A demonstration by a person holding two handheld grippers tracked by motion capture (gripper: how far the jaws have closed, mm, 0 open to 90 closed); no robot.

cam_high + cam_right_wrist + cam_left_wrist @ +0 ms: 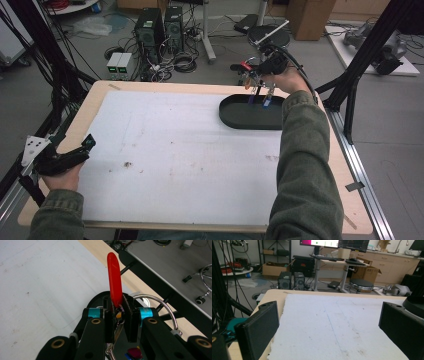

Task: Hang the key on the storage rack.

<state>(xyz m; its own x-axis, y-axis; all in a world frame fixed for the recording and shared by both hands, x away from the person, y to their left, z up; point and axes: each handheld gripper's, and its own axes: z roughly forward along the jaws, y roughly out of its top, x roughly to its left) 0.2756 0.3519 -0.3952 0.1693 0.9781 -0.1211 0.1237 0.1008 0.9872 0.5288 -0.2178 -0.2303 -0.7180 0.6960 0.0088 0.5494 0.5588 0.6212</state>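
Clamped between the right gripper's (117, 312) jaws, a red tag (114, 280) on a metal key ring (160, 306) stands upright, with more coloured tags dangling below toward a black oval tray (250, 116) at the far right of the tabletop (100, 95). From the high view, the right gripper (260, 85) hangs over the tray's far rim, the tags at or just above the tray floor; contact cannot be told. The step in hand appears to be setting the ring into the tray. Next would likely be a short lowering and a release clear of the rim. The left gripper (80, 150) rests at the near left edge, jaws apart and holding nothing. A worn white mat (175, 150) covers most of the tabletop, marked with faint stains. Beyond lie a grey floor, computer towers (160, 27), tangled cables, a stool (269, 35) and cardboard boxes.
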